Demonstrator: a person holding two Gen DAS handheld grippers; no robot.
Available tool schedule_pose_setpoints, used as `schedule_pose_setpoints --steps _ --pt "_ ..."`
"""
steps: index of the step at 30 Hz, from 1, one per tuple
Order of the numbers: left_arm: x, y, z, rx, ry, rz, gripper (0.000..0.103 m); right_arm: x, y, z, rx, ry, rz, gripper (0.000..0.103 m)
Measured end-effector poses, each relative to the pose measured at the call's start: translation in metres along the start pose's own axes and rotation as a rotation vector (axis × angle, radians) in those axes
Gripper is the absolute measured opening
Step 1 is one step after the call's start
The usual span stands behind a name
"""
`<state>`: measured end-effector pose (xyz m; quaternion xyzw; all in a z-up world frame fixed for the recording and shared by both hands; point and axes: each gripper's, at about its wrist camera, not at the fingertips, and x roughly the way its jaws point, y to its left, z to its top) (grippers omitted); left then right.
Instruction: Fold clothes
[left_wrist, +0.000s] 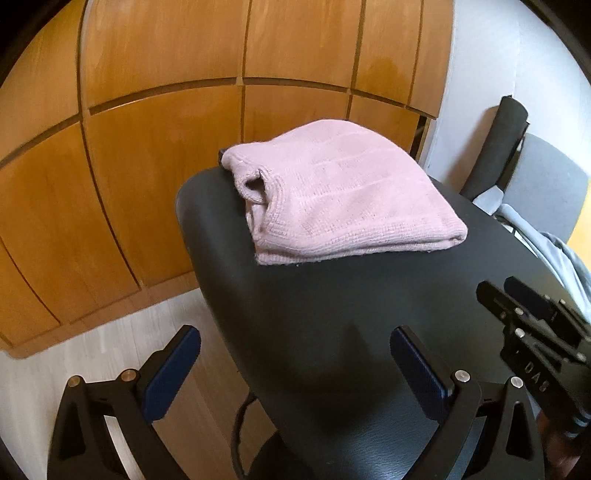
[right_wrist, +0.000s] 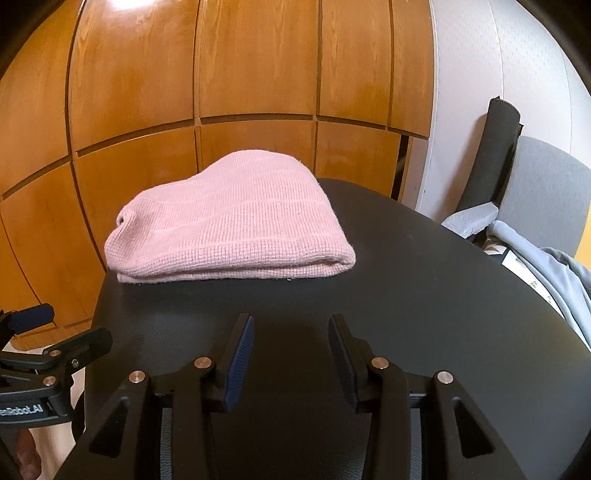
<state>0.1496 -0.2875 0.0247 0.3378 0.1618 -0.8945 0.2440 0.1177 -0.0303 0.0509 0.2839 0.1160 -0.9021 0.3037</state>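
Our left tongs (left_wrist: 295, 373) stand wide apart with nothing between their ribbed blue pads; our right tongs (right_wrist: 291, 360) are partly open and equally empty. Both hover over the near part of the matte black, round-cornered bench (right_wrist: 406, 295). At its far left edge lies the pink waffle-knit garment (right_wrist: 232, 229), folded into a soft, thick bundle. Glossy orange wood panels (right_wrist: 258, 74) line the wall behind; a grey upholstered chair (right_wrist: 546, 192) stands at right.

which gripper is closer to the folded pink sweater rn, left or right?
Right, though only slightly. The right gripper hangs open over the black table, just short of the pink sweater's near edge. The left gripper sits open at the table's near-left edge, farther back.
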Motion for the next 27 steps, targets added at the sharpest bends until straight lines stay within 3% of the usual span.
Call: schedule_pose_setpoints --steps 5,11,14,19,21,27 --pt "0.001 0.000 0.004 -0.092 0.017 0.016 0.103 0.001 -0.004 0.001 0.022 -0.003 0.014 0.043" --pt "-0.012 0.021 -0.002 -0.229 -0.079 -0.122 0.103 0.003 -0.015 -0.001 0.083 0.002 0.036 0.043" --pt "-0.016 0.017 -0.001 -0.200 -0.078 -0.068 0.103 0.004 -0.018 -0.001 0.103 0.002 0.040 0.043" --pt "-0.031 -0.012 -0.004 0.000 -0.172 0.030 0.100 0.002 -0.016 -0.001 0.092 -0.003 0.037 0.043" --pt "-0.034 -0.022 -0.006 0.056 -0.172 0.045 0.100 0.002 -0.016 -0.001 0.091 -0.003 0.036 0.043" --pt "-0.024 -0.029 -0.011 0.083 -0.121 0.073 0.100 0.002 -0.018 -0.002 0.101 -0.002 0.039 0.043"
